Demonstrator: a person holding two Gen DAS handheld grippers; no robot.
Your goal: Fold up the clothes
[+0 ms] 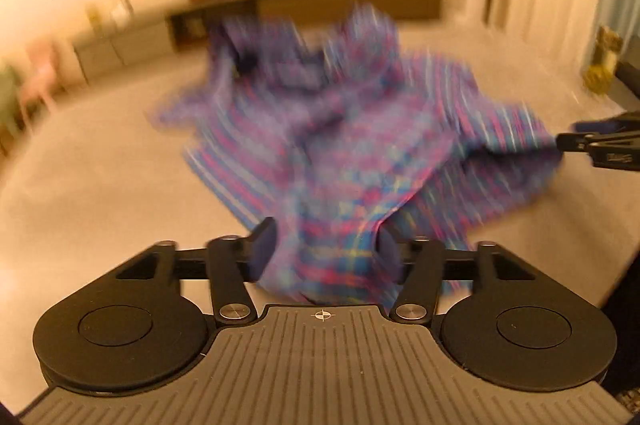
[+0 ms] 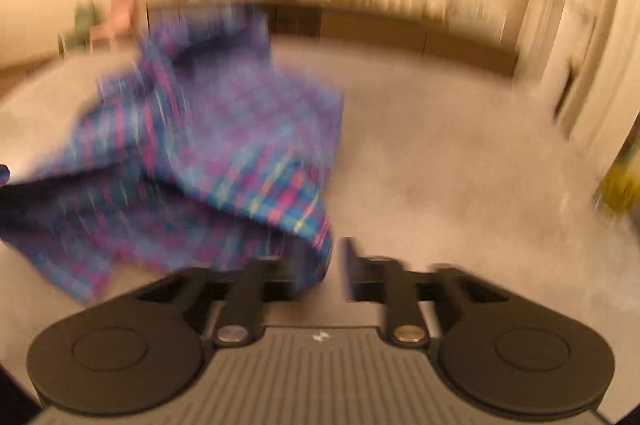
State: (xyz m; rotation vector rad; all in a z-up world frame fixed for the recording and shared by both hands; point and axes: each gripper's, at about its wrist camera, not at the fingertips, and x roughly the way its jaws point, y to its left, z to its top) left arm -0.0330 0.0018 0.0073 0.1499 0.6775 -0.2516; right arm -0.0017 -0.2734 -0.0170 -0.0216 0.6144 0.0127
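Observation:
A blue, purple and pink plaid garment (image 1: 340, 137) lies crumpled on a grey surface (image 1: 100, 185); both views are motion-blurred. My left gripper (image 1: 326, 249) has its fingers around a bunched fold of the plaid cloth, which fills the gap between them. My right gripper (image 2: 320, 261) has a corner of the same garment (image 2: 208, 161) between its fingers, with a gap beside the right finger (image 2: 352, 265). The right gripper also shows at the right edge of the left wrist view (image 1: 568, 141), at the cloth's edge.
The grey surface (image 2: 460, 165) extends to the right of the garment. A dark low shelf (image 1: 304, 9) with bottles stands along the far wall. A pink chair (image 1: 40, 73) is at the far left. A yellow object (image 2: 620, 185) sits at the right edge.

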